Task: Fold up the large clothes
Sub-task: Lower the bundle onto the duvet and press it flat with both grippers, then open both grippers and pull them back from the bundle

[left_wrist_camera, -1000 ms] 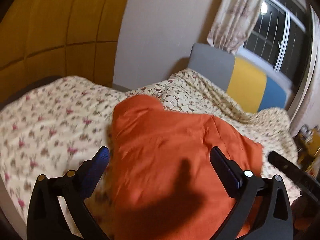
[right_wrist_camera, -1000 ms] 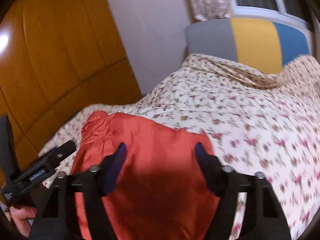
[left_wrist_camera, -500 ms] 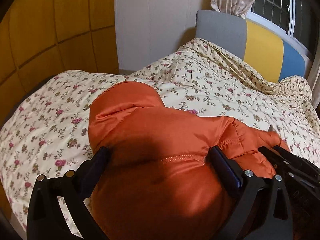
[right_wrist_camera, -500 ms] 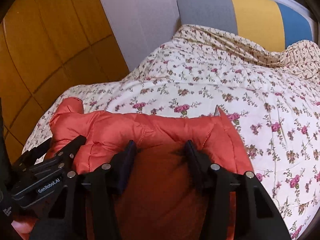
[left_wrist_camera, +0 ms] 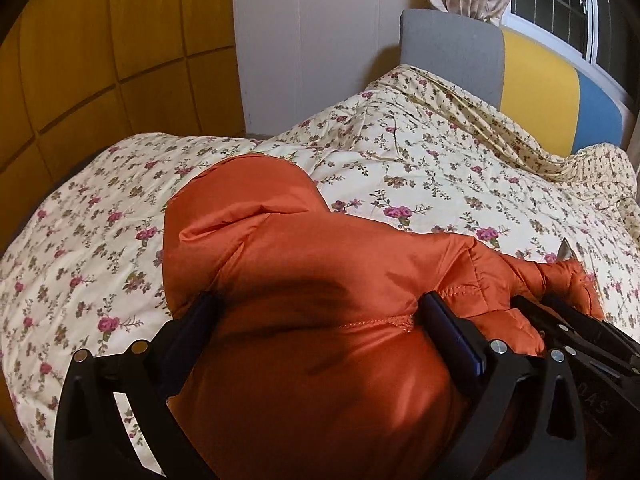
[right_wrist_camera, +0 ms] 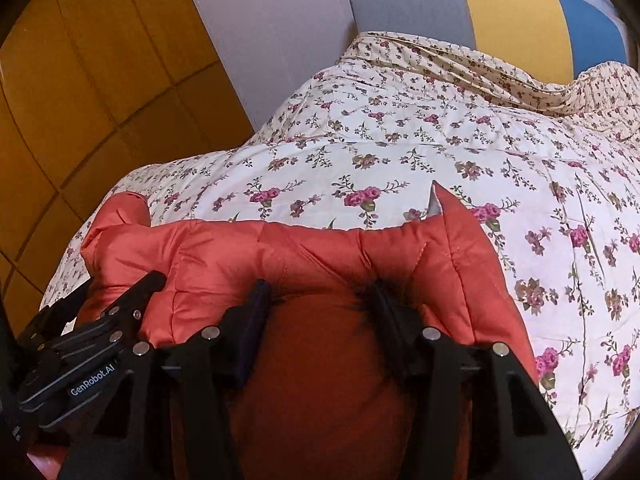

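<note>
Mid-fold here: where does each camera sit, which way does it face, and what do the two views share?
Left wrist: on the left gripper, facing down its fingers over the orange jacket towards the headboard; the right gripper shows at lower right.
Right wrist: on the right gripper, facing likewise over the jacket; the left gripper shows at lower left.
Shared: jacket, floral quilt, headboard, wood panels.

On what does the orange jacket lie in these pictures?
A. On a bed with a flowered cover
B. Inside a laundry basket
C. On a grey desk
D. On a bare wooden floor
A: the orange jacket is spread on the cream flowered cover of a bed, with a grey, yellow and blue headboard behind it.
</note>
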Demonstrator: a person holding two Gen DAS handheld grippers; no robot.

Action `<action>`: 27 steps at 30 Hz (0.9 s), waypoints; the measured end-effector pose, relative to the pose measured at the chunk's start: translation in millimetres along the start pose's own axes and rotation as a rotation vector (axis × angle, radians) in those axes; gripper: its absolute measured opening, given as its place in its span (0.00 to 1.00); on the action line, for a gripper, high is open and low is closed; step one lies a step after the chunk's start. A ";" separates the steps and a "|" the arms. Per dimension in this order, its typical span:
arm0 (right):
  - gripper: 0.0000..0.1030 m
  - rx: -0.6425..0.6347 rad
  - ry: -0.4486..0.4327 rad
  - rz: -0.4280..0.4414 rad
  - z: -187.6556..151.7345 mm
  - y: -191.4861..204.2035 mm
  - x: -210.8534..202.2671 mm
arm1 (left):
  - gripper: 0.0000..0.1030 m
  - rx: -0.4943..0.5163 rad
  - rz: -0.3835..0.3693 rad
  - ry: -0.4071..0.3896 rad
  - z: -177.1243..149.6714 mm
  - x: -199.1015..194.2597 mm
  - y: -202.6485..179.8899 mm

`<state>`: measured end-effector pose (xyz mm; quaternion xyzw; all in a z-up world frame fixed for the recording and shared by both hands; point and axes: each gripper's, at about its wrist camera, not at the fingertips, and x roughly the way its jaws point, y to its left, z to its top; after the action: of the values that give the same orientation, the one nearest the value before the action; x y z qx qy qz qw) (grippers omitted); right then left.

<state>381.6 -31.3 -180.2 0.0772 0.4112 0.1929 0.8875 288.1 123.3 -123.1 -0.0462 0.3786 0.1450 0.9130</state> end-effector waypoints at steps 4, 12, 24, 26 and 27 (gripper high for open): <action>0.51 0.007 -0.028 0.015 -4.5 -2.5 -6.7 | 0.97 0.028 0.021 -0.014 -2.0 -5.8 -4.9; 0.64 0.021 -0.175 0.000 -36.4 -11.4 -63.5 | 0.97 0.033 -0.052 -0.079 -37.0 -70.4 9.4; 0.77 0.045 -0.114 -0.026 -58.8 -23.6 -83.9 | 0.97 0.068 -0.038 -0.178 -83.6 -94.3 9.1; 0.85 0.053 -0.120 -0.019 -64.4 -23.9 -103.2 | 0.97 0.059 -0.078 -0.147 -83.2 -104.1 15.7; 0.89 0.050 -0.123 -0.012 -68.8 -24.1 -115.6 | 0.97 0.046 -0.090 -0.135 -84.7 -112.2 20.1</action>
<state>268.1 -101.7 -151.1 0.1086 0.3612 0.1721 0.9100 149.3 100.2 -103.6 -0.0321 0.3171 0.0980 0.9428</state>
